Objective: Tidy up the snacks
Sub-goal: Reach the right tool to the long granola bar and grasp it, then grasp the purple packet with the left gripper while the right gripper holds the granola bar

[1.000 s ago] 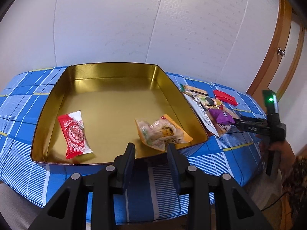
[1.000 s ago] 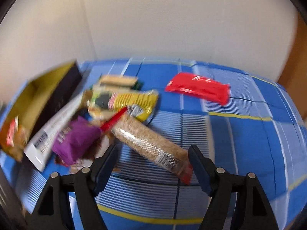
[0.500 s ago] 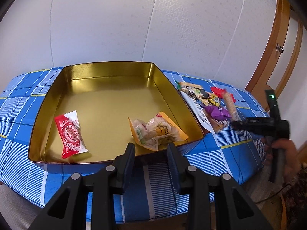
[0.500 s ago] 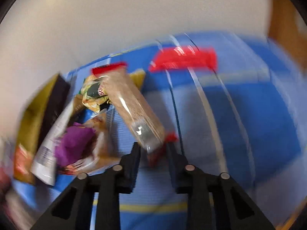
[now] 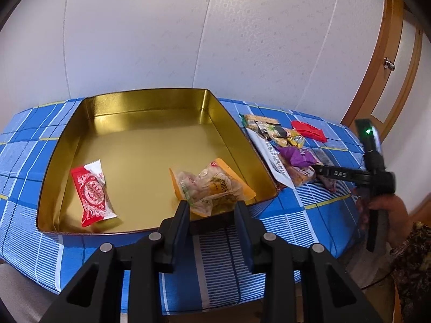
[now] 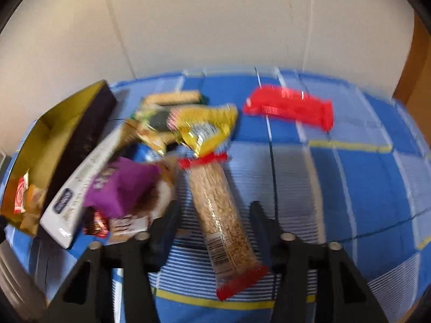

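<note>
1. The cracker sleeve [image 6: 219, 215], a long clear tube with red crimped ends, lies on the blue checked cloth [image 6: 350, 188], just right of the snack pile [image 6: 150, 161].
2. Its long axis runs away from the right gripper [image 6: 215, 215], near end low between the fingers, far end by the yellow bag [image 6: 207, 123].
3. The right gripper's jaws have just been opening; they straddle the sleeve with a gap on each side, gripping nothing.
4. The gold tin [image 5: 150, 145] sits beyond the pile to the left, holding two packets.
5. The left gripper [image 5: 212, 223] hovers at the tin's near rim, narrow and empty, well apart from the sleeve; the right hand is nearer.
</note>
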Demonstrator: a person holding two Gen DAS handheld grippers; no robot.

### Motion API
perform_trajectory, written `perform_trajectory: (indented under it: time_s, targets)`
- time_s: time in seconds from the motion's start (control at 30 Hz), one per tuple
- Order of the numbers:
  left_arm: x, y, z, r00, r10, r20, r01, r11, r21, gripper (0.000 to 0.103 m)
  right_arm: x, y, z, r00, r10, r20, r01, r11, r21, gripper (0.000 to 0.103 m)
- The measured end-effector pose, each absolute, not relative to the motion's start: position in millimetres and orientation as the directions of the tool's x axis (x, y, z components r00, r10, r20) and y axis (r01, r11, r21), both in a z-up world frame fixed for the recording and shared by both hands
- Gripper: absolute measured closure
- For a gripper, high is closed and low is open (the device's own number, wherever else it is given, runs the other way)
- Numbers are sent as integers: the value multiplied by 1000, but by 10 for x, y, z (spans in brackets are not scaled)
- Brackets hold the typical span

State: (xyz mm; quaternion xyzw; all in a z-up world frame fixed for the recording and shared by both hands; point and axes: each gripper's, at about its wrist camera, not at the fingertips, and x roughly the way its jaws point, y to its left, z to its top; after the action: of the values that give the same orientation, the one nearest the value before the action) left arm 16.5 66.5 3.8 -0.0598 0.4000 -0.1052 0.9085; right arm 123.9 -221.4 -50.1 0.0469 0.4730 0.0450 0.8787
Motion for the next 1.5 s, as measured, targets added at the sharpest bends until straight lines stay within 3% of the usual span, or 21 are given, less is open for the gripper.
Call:
perform_trajectory:
  time_s: [0.13,0.33,0.6,0.93,1.1,1.37,1.5]
  targets:
    - [226,569,90,648,-267,-714,172,964,-204,68,1012,-2359,-515,598,131,-791,42,980,195,72]
    - [444,223,139,583,-362,-728,253,932,-260,63,749,-2575,-557,679,170,-714,97,944,316,72]
    - [833,-459,150,497,-412,-764,374,896,-241,60,821,-2415,-624,696,102,-711,87,971,224,72]
    - [1308,-762,105,455,-409,-791,333,902,-274,60,826,-2298,-662,710,31,-704,65,992,109,72]
    - [1468,-877,-40,415,-386,-824,317,910,-267,53,821,-2300,-670,713,31,-701,64,992,109,72]
    - [1498,-886,-174,419,-382,-824,319,911,-261,53,829,-2290,-672,713,27,-700,63,993,101,72]
    - [1475,-848,-245,422,-385,-821,322,910,-261,58,829,-2292,-673,713,27,-700,62,993,101,72]
